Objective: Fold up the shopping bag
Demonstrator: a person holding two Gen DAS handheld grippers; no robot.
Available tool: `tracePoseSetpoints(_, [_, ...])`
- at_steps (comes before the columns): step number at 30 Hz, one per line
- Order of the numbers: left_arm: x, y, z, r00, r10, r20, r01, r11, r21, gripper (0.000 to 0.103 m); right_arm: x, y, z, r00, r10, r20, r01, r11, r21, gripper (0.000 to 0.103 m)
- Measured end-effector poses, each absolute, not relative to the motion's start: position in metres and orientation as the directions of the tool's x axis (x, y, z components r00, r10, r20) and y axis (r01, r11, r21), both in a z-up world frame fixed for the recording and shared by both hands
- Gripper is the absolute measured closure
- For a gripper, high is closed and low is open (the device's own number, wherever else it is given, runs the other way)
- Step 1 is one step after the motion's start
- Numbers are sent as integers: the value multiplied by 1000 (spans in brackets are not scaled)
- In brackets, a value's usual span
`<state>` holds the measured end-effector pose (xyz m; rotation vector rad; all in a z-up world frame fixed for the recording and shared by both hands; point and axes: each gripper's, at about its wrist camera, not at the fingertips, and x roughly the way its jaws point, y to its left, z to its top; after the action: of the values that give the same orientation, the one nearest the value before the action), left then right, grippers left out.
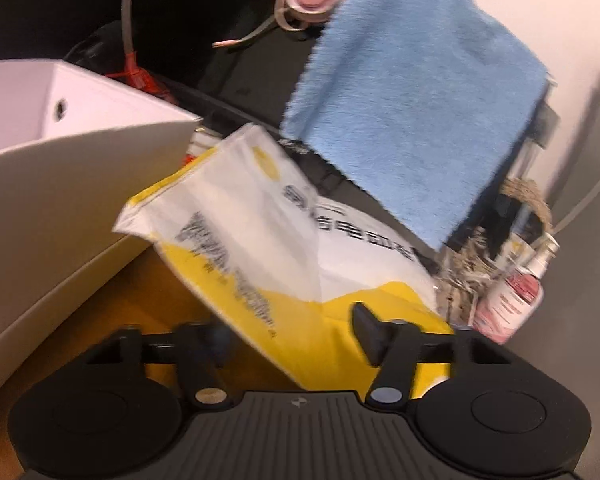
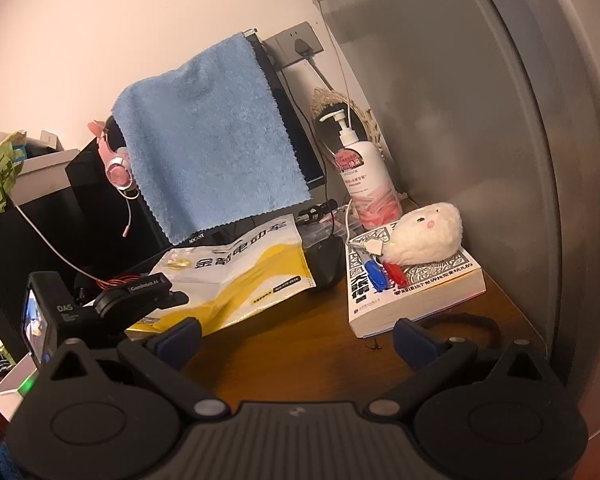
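Note:
The yellow and white shopping bag (image 1: 284,240) (image 2: 236,276) lies flattened and creased on the wooden table (image 2: 300,344), its far end raised against things at the back. In the blurred left wrist view my left gripper (image 1: 292,328) has its fingers apart around the bag's near yellow corner. The right finger (image 1: 366,320) sits over the bag; the left one is at its edge. From the right wrist view the left gripper (image 2: 168,300) reaches in at the bag's left edge. My right gripper (image 2: 298,344) hovers open over bare wood, holding nothing.
A blue towel (image 2: 208,148) hangs over a monitor behind the bag. Pink headphones (image 2: 118,168), a pump bottle (image 2: 364,180), a mouse (image 2: 328,260) and a thick book (image 2: 416,292) with a plush toy (image 2: 424,236) crowd the right. A white box (image 1: 60,168) stands left.

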<state>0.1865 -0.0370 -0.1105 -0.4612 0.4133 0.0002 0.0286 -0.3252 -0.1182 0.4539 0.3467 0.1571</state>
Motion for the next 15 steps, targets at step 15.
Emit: tracePoseSetpoints(15, [124,-59,-75,963,-132,-234,126,991,-40,100,28,-325,-117,925,227,-306,-61,881,469,1])
